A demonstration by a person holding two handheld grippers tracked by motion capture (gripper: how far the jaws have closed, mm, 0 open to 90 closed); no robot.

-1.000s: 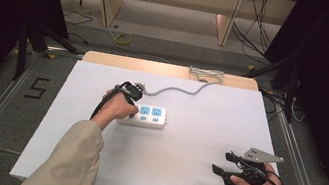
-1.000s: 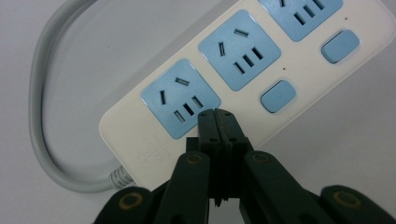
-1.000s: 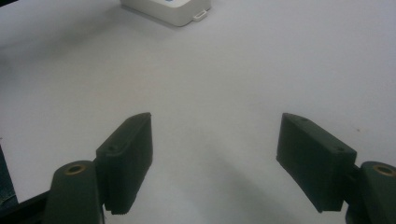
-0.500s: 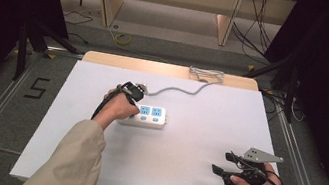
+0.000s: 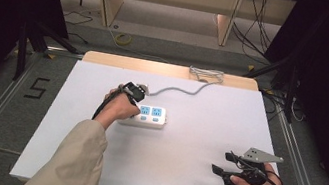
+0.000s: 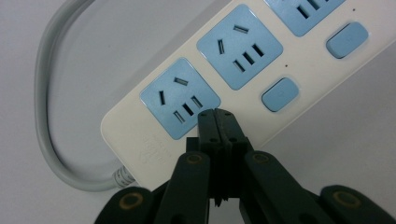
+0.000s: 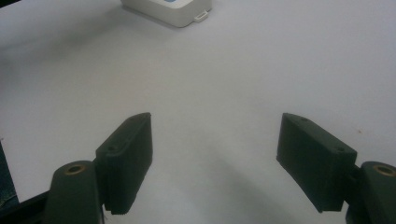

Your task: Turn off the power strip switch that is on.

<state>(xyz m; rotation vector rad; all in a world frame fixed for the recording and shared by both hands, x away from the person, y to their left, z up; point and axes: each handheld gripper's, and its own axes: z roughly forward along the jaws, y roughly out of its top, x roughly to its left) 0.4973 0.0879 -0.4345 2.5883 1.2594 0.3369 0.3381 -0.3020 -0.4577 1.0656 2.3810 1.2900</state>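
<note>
Nothing has moved in the last second: the cream plastic power strip with light blue sockets and blue buttons (image 6: 243,70) lies in the same place on the white desk (image 5: 188,177), and both your hands rest where they were. This suggests you are pausing, or aiming, rather than pressing yet.

Your left claw (image 6: 217,116) is pressed together with nothing between its jaws. Its tip stands over the strip, just at the lower corner of the nearest blue socket (image 6: 180,98). The nearest blue button (image 6: 280,94) is just to the right of the tip and a little farther ahead, not touching it. If a button is your aim, the tip probably needs a small shift to that side.

The grey cable (image 6: 51,116) leaves the strip end to the left of this claw and curves away; in the high view it runs toward a coil at the far desk edge (image 5: 205,73). It does not block the claw.

Your right claw (image 7: 215,158) is spread wide and holds nothing. It hovers over bare desk, and the strip's far end (image 7: 175,11) is well ahead of it, so it is not in the way.
</note>
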